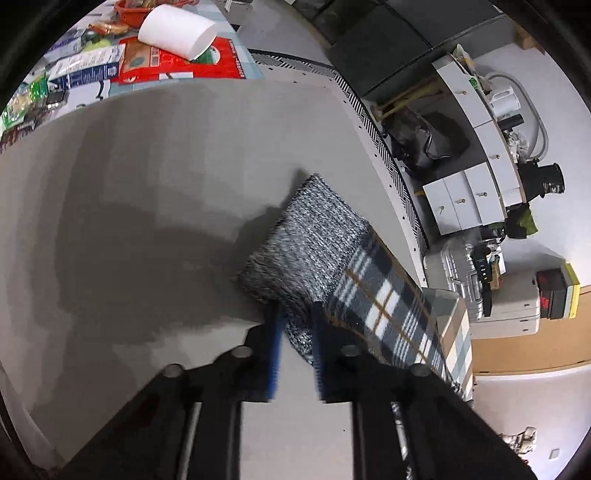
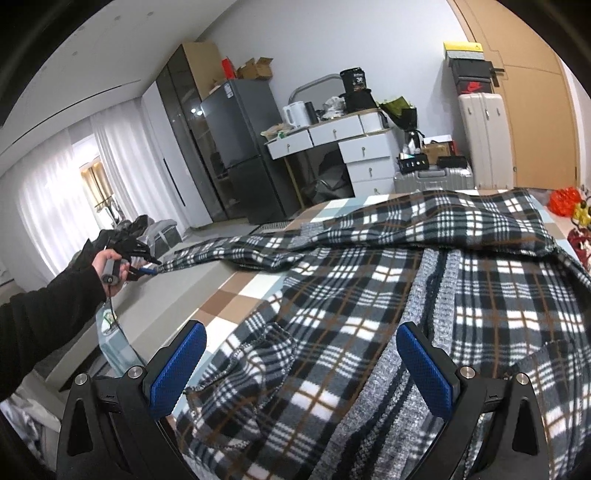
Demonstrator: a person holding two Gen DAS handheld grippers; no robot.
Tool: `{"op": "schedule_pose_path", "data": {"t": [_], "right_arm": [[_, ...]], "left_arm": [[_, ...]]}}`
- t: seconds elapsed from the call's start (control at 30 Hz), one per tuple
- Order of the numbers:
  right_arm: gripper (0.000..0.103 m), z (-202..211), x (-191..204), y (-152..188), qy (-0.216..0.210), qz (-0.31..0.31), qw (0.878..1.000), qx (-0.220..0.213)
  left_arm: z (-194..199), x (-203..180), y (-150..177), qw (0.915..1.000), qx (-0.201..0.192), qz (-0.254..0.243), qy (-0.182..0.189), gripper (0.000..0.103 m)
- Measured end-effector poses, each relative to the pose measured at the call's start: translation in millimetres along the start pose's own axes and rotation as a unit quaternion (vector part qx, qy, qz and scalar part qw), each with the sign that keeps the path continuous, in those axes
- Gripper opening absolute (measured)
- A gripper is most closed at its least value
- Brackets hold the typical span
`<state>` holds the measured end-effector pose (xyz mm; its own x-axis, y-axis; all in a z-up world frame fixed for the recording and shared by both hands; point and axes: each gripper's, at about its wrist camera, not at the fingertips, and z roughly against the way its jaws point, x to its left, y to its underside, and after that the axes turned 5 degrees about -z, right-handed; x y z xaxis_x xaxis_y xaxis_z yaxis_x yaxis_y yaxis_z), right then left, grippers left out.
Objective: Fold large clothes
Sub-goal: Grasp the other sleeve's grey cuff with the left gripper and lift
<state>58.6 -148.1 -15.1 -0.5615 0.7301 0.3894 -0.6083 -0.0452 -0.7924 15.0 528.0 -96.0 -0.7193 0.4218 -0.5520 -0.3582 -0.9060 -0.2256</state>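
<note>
A plaid jacket is lying spread over the bed, its grey knit placket running down the middle toward the right wrist camera. One sleeve is stretching out to the left, off the checked bedcover and over a plain grey surface. The sleeve is ending in a grey knit cuff, with the plaid cloth beginning just behind it.

The left gripper is pinching the edge of that cuff: its blue pads are standing close together with the knit caught between their tips. In the right wrist view the same gripper is showing far off at the sleeve's end, held by a hand coming out of a black sleeve.

The right gripper is hovering over the jacket's front with its jaws spread wide; its blue pads are standing on either side of the plaid cloth and placket, and nothing is being gripped between them.

Past the grey surface, in the left wrist view, a white tub is lying on its side among red and blue packets. Beyond the bed are standing a white desk with drawers, a dark fridge, a pale suitcase and a wooden door. White curtains are hanging at the left.
</note>
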Motion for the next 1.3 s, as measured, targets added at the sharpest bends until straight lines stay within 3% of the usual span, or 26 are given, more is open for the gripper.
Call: {"op": "schedule_pose_path", "data": {"t": [0.07,0.13,0.33,0.47,0.53,0.63,0.77,0.83,0.9,1.0,1.1,1.2,1.3], "right_arm": [[0.103,-0.4,1.3,0.1,-0.002,0.002,1.0,0.0],[0.103,-2.1,3.3,0.4,0.0,0.007,1.0,0.005],[0.103,-1.2,7.0,0.3,0.004,0.02,1.0,0.002],[0.103,-0.2,4.8,0.4,0.003,0.014,1.0,0.001],[0.103,0.8,4.6,0.0,0.005,0.016,1.0,-0.002],[0.103,4.4,2.7,-1.8,0.009,0.017,1.0,-0.013],[0.103,6.9,-3.7,-4.5,0.014,0.002,1.0,-0.02],[0.103,11.1,-6.5,-6.3,0.023,-0.004,0.999,-0.031],[0.103,15.9,-8.8,-8.0,0.021,-0.011,0.999,-0.044],[0.103,18.4,-10.5,-10.3,0.02,-0.017,0.998,-0.051],[0.103,17.2,-9.6,-10.0,0.021,-0.018,0.998,-0.048],[0.103,14.9,-8.2,-9.2,0.023,-0.011,0.999,-0.046],[0.103,11.9,-5.5,-7.1,0.027,-0.005,0.999,-0.039]], "left_arm": [[3.0,2.2,-0.1,1.0,-0.007,0.002,-0.004,0.004],[7.4,-3.3,1.4,0.999,-0.025,-0.026,-0.027,0.002],[17.8,-15.1,5.3,0.9963,-0.051,-0.064,-0.028,0.0],[26.3,-20.0,8.4,0.9935,-0.069,-0.091,-0.003,0.0],[21.2,-21.9,5.0,0.9944,-0.057,-0.089,0.011,0.0],[9.9,-18.7,-5.0,0.997,-0.041,-0.064,-0.017,0.0],[1.8,-14.4,-4.9,0.9975,-0.028,-0.049,-0.044,0.016],[-1.5,-9.0,-4.7,0.9986,-0.026,-0.035,-0.028,0.038],[-1.1,-7.0,-5.3,0.999,-0.036,-0.026,-0.001,0.051],[-2.3,-11.6,-5.7,0.9983,-0.044,-0.034,-0.014,0.061],[-6.1,-18.4,-4.3,0.9976,-0.055,-0.042,0.006,0.088],[-13.7,-34.8,1.3,0.9933,-0.065,-0.085,-0.044,0.09],[-16.0,-36.6,3.7,0.9911,-0.085,-0.077,-0.068,0.09]]}}
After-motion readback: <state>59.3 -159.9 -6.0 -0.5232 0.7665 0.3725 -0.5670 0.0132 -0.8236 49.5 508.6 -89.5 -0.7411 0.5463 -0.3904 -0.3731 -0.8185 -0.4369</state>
